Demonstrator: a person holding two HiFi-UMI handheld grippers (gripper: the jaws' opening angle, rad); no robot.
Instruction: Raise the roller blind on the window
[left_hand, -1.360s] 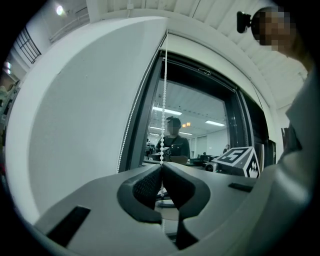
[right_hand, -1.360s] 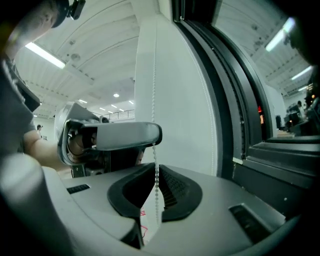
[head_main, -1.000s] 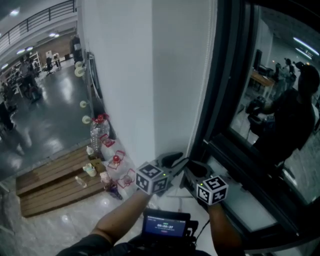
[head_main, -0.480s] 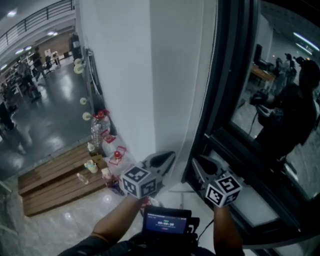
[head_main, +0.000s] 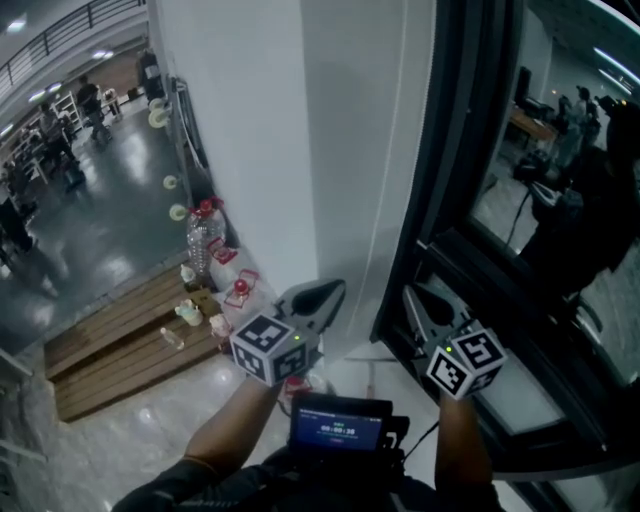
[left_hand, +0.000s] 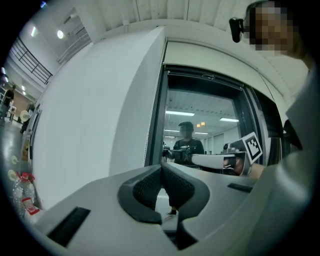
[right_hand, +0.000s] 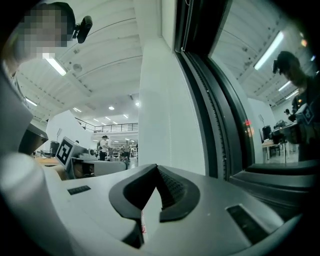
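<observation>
"Head view, biggest thing first: what fills it?"

"White wall (head_main: 240, 150) on the left, then the dark-framed window (head_main: 560, 200) to its right, its glass bare and reflecting the room. In the left gripper view a pale band across the window's top looks like the roller blind (left_hand: 200, 55), rolled high, though I can't be sure"

"And the pull cord?"

"A thin cord (head_main: 391, 150) runs down the white reveal just left of the frame and drops between the two grippers. The left gripper (left_hand: 161, 169) is closed, pads meeting, nothing visible between them. The right gripper (right_hand: 156, 170) has just been closing; its tips look together, and I can't make out the cord in them"

"So how should the pull go?"

"I'd pinch the cord squarely in one gripper's pads, then draw straight down along its line, not out toward us. The other gripper should take a hold higher up only once the first is firm, so the cord neither slips nor rubs the frame"
</observation>
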